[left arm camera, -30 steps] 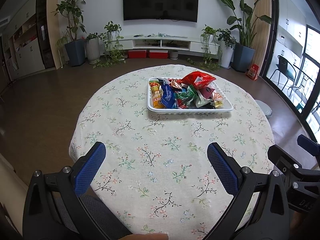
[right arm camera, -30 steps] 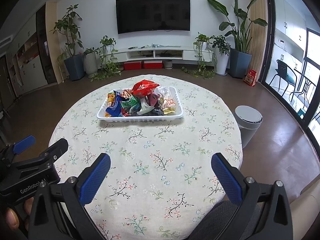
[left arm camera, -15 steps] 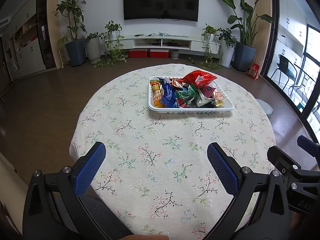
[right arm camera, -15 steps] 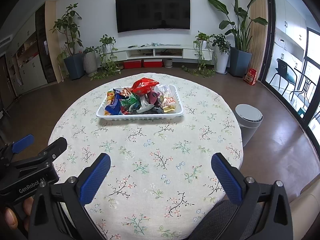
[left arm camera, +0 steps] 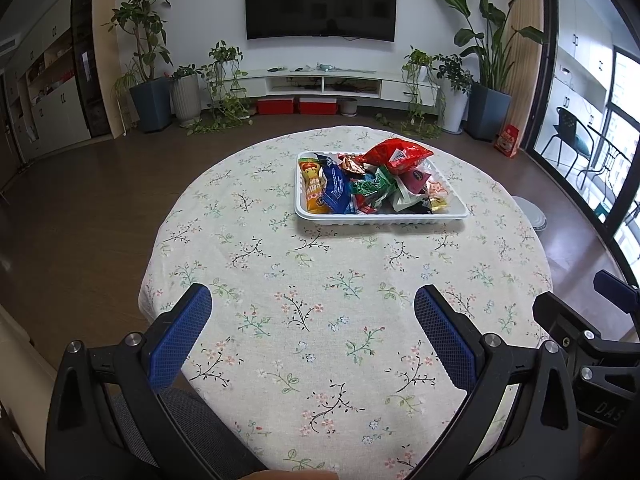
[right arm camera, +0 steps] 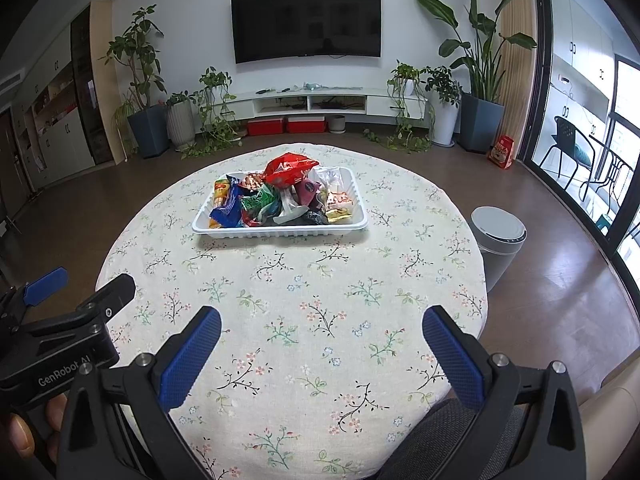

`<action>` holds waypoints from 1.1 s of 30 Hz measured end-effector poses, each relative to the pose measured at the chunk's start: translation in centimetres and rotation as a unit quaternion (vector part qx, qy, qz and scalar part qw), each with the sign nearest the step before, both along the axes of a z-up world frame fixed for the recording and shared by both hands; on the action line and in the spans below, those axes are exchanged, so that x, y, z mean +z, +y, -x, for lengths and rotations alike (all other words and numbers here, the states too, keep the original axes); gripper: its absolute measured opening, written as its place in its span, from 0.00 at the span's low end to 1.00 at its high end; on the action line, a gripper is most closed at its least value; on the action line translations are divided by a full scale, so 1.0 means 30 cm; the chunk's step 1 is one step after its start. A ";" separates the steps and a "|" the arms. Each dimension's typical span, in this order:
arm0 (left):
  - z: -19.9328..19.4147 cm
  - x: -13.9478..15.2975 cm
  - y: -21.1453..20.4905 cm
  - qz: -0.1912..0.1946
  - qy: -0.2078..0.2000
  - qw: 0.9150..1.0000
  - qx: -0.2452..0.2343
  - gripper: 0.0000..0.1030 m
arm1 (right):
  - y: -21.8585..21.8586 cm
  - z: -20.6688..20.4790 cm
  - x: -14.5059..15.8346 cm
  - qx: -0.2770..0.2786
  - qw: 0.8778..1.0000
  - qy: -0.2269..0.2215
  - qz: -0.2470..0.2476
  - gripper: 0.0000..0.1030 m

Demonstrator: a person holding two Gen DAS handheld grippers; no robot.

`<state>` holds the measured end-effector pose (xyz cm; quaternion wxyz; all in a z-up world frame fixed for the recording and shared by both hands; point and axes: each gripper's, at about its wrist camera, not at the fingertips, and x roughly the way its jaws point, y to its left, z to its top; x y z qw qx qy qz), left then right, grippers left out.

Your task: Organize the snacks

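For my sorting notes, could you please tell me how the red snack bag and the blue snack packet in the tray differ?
The red snack bag sits puffed on top of the pile, toward the far side; the blue snack packet lies flatter and lower, near the left end. Red looks bulkier; blue is slimmer. Both lie in the white tray, untouched.

The left hand-held gripper [left arm camera: 312, 312] hovers over the near edge of the table [left arm camera: 280, 264], its blue-padded fingers [left arm camera: 180, 336] spread wide with nothing between them. The right hand-held gripper [right arm camera: 322, 332] hangs just beside it at the same edge, equally wide and holding nothing. Fingertips [right arm camera: 24, 432] of the left hand grip its handle.
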<state>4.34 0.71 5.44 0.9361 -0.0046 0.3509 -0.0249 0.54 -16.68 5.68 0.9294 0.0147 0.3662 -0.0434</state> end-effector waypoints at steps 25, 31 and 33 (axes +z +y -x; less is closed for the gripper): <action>-0.004 -0.004 -0.001 0.000 0.001 1.000 -0.001 1.00 | 0.001 0.002 -0.005 0.000 1.000 0.002 -0.001 1.00; 0.000 -0.006 -0.007 -0.005 -0.008 1.000 -0.006 1.00 | 0.001 0.014 -0.029 0.000 1.000 0.006 -0.002 1.00; -0.002 -0.006 -0.006 -0.003 -0.008 1.000 -0.006 1.00 | 0.000 0.019 -0.033 0.000 1.000 0.007 -0.002 1.00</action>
